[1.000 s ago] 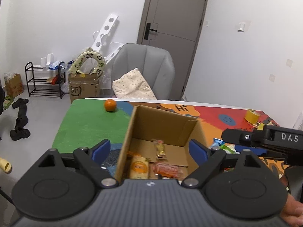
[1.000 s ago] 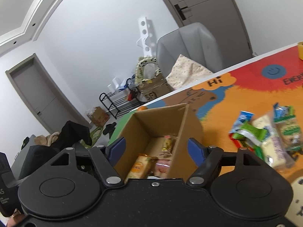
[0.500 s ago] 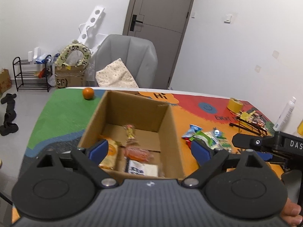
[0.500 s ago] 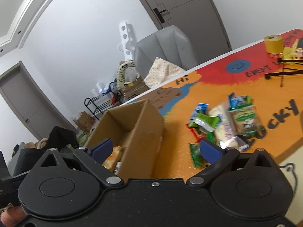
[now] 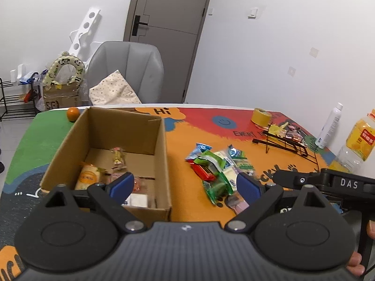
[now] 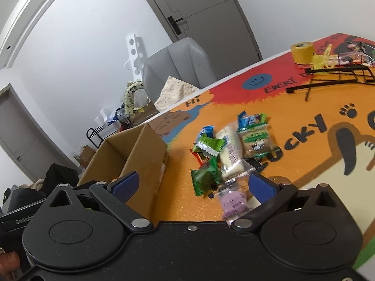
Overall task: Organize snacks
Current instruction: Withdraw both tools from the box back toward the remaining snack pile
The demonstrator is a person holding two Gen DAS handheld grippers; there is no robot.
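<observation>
Purple-wrapped snack [image 6: 233, 202] lies at lower centre of the right wrist view, just ahead of the right gripper [image 6: 193, 185], fingers apart and empty, beside the cardboard box [image 6: 140, 149].

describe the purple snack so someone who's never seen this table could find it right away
Start at the open cardboard box on the orange part of the table mat; just to its right lies a loose pile of snacks. At the pile's near edge, closest to the right gripper, lies the purple snack: a round lilac piece in a clear wrapper, unlike the green, white and red packets behind it.
</observation>
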